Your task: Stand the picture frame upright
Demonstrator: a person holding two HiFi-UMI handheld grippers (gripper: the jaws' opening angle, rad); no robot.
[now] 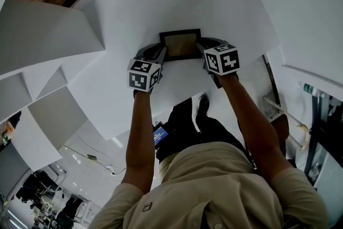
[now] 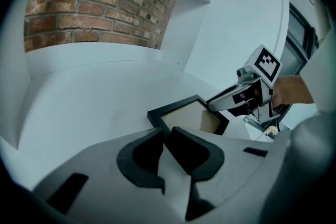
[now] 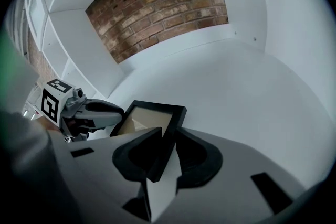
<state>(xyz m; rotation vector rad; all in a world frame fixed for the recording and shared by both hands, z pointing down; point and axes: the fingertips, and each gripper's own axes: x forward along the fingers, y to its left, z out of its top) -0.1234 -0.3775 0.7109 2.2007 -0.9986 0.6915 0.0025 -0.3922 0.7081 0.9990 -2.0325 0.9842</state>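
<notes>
The picture frame is found at twelve o'clock from the person in the head view, on the white floor of a shelf compartment, and it is taken from both sides at once. The left claw is set on its nine o'clock edge and the right claw on its three o'clock edge. In each gripper view a black rail of the frame runs into the narrow gap between the pads and seems to fill it at the tips, so both claws are judged to be clenched on the frame. A grip on opposite rails is probably chosen so that the frame can be tipped up evenly, without twisting or sliding along the smooth shelf. The frame looks laid back rather than upright. How steeply it leans, and whether its lower edge rests on the shelf, cannot be told. A brown panel is seen inside the rails, with a lighter flap on it that may be a prop leg, though this is not certain. Behind the frame, further towards twelve o'clock, the brick back wall closes the compartment, well apart from the frame. White side panels stand towards three and nine o'clock. No loose object is seen near the frame, and only the bulky claw bodies crowd it.
</notes>
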